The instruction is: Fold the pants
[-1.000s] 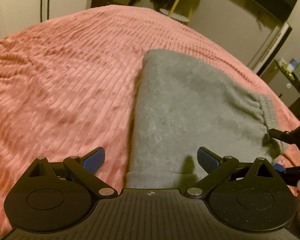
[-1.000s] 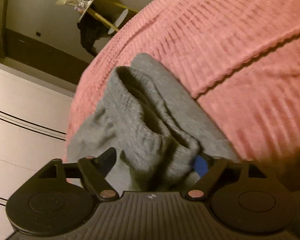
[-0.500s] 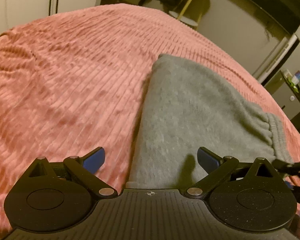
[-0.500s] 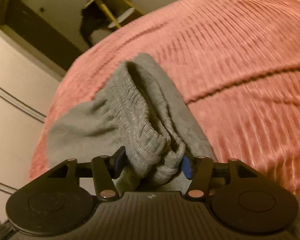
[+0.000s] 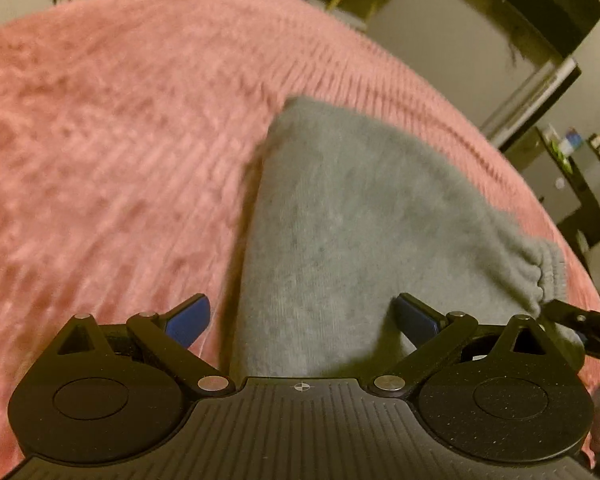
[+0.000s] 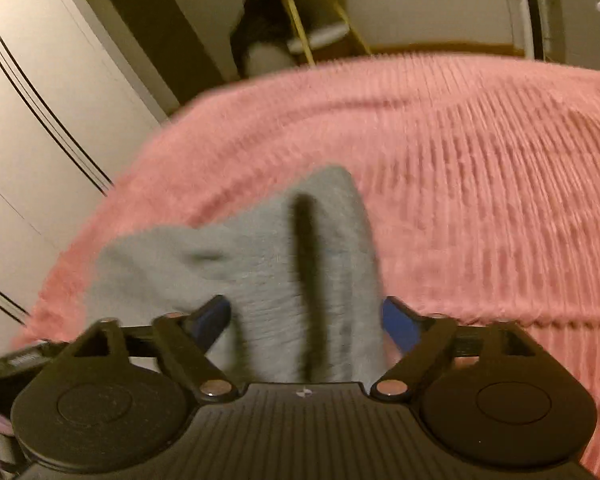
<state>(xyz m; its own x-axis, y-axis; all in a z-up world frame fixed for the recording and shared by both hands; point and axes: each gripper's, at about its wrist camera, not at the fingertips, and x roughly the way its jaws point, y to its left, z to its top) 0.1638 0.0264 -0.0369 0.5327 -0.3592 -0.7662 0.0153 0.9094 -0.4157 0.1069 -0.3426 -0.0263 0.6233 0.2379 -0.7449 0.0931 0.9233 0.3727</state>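
Observation:
Grey sweatpants [image 5: 360,220] lie folded on a pink ribbed bedspread [image 5: 120,140], with the elastic waistband [image 5: 540,272] at the right. My left gripper [image 5: 302,316] is open and low over the near edge of the pants, holding nothing. In the right wrist view the pants [image 6: 284,264] lie between the blue pads of my right gripper [image 6: 306,316], whose jaws stand apart and hold nothing. A dark fold line runs up the cloth. The right gripper's tip shows at the right edge of the left wrist view [image 5: 580,320].
The bedspread [image 6: 480,200] stretches far and to both sides. White wardrobe doors [image 6: 32,120] stand beyond the bed. A yellow-legged stand [image 6: 316,28] with dark clothing is at the back. A dark shelf unit [image 5: 580,168] stands at the right.
My right gripper was closing on the bunched waistband; its jaws have now spread and the cloth lies flatter. The left gripper has shifted slightly, still open. Both views are motion-blurred.

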